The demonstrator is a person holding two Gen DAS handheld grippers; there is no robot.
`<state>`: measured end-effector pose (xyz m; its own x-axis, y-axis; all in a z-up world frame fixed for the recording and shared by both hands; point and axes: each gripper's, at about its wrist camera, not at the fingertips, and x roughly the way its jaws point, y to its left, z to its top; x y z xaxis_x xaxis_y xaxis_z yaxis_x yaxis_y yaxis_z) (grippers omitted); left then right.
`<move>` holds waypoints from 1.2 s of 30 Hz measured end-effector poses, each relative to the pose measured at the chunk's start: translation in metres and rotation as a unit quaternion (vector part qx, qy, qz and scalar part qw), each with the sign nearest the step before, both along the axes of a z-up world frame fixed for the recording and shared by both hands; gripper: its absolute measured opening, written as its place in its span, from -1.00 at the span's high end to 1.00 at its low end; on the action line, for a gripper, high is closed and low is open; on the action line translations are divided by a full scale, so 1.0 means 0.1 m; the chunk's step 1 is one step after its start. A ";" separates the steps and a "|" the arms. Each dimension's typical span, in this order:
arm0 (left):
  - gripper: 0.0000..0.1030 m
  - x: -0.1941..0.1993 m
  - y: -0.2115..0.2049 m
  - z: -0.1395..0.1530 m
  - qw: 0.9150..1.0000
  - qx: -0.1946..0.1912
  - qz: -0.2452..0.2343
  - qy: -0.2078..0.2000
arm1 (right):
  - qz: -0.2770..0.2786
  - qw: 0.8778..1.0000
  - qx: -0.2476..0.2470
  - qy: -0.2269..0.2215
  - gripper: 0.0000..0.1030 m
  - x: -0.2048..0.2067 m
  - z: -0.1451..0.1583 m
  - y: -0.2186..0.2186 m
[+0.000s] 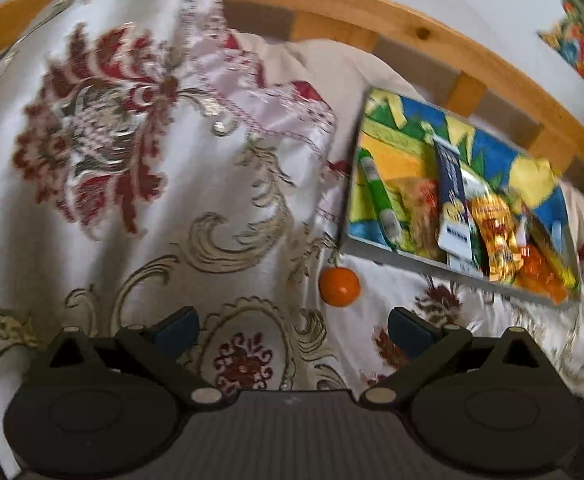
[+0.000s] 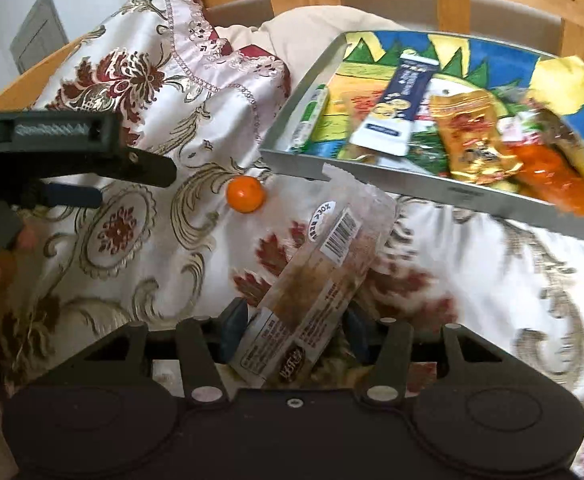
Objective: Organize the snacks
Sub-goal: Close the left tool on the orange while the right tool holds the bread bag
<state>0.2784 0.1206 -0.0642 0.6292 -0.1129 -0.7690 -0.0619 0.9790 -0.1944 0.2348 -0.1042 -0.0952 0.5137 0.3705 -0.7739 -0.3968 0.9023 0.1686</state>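
Note:
My right gripper (image 2: 296, 324) is shut on a clear snack packet (image 2: 324, 268) with a barcode label, held above the bedspread and pointing toward the tray (image 2: 372, 174). The colourful grey-rimmed tray (image 1: 376, 254) holds several snack packets: a dark blue one (image 2: 400, 108), a golden one (image 2: 472, 140), an orange one (image 2: 552, 176) and a green tube (image 2: 310, 116). A small orange fruit (image 1: 339, 286) lies on the bedspread just left of the tray; it also shows in the right wrist view (image 2: 245, 194). My left gripper (image 1: 294, 328) is open and empty, hovering near the fruit.
A white bedspread (image 1: 131, 200) with red and gold floral pattern covers the bed. A wooden slatted bed frame (image 1: 412, 36) curves behind the tray. A cream pillow (image 2: 312, 24) lies by the frame. The left gripper's body (image 2: 63, 148) shows at the left in the right wrist view.

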 end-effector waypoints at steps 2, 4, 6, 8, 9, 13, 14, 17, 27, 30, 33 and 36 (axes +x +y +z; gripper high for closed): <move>-0.99 0.02 -0.09 -0.04 1.000 0.008 -0.024 0.009 | 0.011 1.000 -0.008 -0.002 -0.05 -0.06 0.04 -0.10; -0.99 0.05 -0.18 -0.08 0.999 0.006 -0.045 0.018 | 0.024 1.000 -0.011 -0.011 -0.05 -0.11 0.12 -0.17; -0.99 0.07 -0.24 -0.11 0.998 0.012 -0.058 0.019 | 0.033 0.999 -0.011 -0.021 -0.05 -0.14 0.17 -0.22; -0.99 0.09 -0.29 -0.13 0.997 0.016 -0.072 0.015 | 0.032 0.999 -0.001 -0.029 -0.05 -0.16 0.19 -0.27; -0.99 0.11 -0.31 -0.14 0.997 0.015 -0.079 0.011 | 0.026 0.999 0.007 -0.030 -0.05 -0.17 0.18 -0.30; -0.98 0.20 -0.40 -0.17 0.995 0.012 -0.103 0.005 | -0.004 0.999 0.036 -0.015 -0.05 -0.10 0.14 -0.38; -0.98 0.23 -0.42 -0.18 0.994 0.006 -0.113 0.004 | -0.009 0.999 0.041 -0.013 -0.05 -0.08 0.14 -0.40; -0.98 0.30 -0.47 -0.19 0.991 -0.010 -0.134 -0.002 | -0.020 0.998 0.056 -0.005 -0.04 -0.03 0.13 -0.45; -0.54 0.53 -0.52 -0.39 0.990 0.016 -0.135 0.024 | -0.037 0.996 0.075 0.018 -0.04 0.05 0.08 -0.51; -0.46 0.55 -0.49 -0.42 0.991 0.013 -0.129 0.026 | -0.039 0.996 0.076 0.024 -0.04 0.06 0.06 -0.51; -0.37 0.56 -0.47 -0.43 0.992 0.012 -0.125 0.022 | -0.038 0.996 0.078 0.022 -0.04 0.06 0.05 -0.50; -0.22 0.57 -0.47 -0.42 0.992 0.021 -0.120 0.017 | -0.035 0.996 0.078 0.020 -0.04 0.06 0.05 -0.49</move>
<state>0.3349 0.0736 -0.1065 0.5619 -0.2242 -0.7962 0.1690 0.9734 -0.1549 0.2410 -0.1531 -0.0907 0.5120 0.4512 -0.7310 -0.3231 0.8896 0.3228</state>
